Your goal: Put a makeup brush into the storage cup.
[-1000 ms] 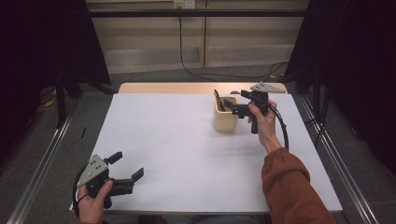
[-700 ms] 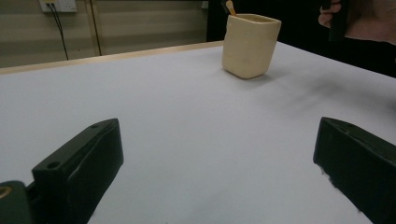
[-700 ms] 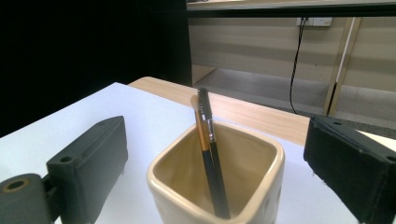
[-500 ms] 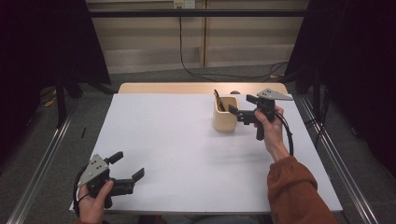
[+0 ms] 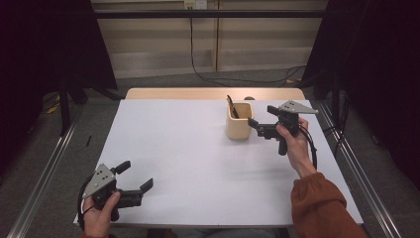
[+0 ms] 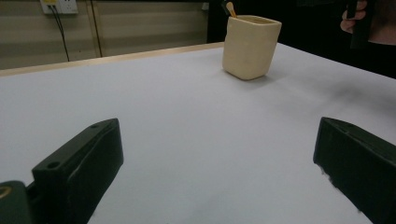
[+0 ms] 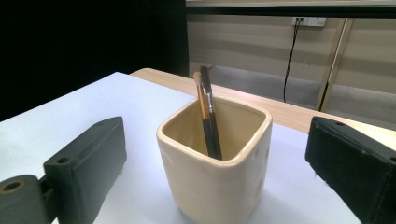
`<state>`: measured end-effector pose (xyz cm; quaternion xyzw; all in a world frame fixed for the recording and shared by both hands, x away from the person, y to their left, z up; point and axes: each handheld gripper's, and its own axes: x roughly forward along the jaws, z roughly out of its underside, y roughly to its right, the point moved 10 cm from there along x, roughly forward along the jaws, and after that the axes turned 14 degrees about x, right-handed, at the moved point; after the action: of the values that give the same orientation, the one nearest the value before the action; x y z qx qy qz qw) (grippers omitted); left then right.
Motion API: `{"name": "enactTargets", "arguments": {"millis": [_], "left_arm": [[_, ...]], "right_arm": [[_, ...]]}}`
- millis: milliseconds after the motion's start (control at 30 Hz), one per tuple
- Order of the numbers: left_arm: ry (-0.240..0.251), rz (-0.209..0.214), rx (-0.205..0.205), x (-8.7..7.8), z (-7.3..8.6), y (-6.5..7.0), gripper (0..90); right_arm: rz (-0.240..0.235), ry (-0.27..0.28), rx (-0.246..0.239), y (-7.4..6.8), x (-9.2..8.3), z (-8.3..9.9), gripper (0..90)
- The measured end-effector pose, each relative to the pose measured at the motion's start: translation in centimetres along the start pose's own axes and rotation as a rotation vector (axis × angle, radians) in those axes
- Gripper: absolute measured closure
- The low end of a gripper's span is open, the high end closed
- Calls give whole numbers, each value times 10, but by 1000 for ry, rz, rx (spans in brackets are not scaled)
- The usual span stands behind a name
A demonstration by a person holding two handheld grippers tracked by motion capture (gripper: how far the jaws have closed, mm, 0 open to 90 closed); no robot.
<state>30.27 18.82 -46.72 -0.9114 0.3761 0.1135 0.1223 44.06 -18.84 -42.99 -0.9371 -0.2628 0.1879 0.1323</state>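
A cream square cup (image 5: 239, 124) stands on the white table top (image 5: 188, 148), right of centre toward the back. Two thin brushes (image 5: 232, 107) lean in it, one black and one orange-handled. My right gripper (image 5: 261, 119) is open just right of the cup, jaws pointing at it without touching. In the right gripper view the cup (image 7: 217, 182) and brushes (image 7: 208, 116) sit between and beyond the open jaws of the right gripper (image 7: 217, 135). My left gripper (image 5: 135, 175) rests open at the front left corner, holding nothing. The left gripper (image 6: 217, 158) looks across bare table at the distant cup (image 6: 251, 46).
A wooden strip (image 5: 198, 93) borders the table's back edge. Metal rails (image 5: 44, 168) run along the floor on both sides. A cable (image 5: 198, 59) hangs down the back wall. The person's rust-coloured sleeve (image 5: 322, 208) lies over the front right of the table.
My right gripper has drawn back to the right, away from the cup. The left gripper and the cup have stayed put.
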Motion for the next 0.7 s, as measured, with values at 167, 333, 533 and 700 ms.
{"name": "enactTargets", "arguments": {"millis": [167,333,533,700], "left_arm": [[1,1,0,0,0,0,16],[2,-3,-1,1,-1,0,16],[0,2,5,2,-1,0,16],[3,-1,-1,1,-1,0,14]], "right_arm": [[13,-6,-12,0,-7,4,45],[-7,14,-1,-3,-18,3,35],[0,1,-3,-4,-29,11,16],[8,3,-3,-5,-38,15,16]]}}
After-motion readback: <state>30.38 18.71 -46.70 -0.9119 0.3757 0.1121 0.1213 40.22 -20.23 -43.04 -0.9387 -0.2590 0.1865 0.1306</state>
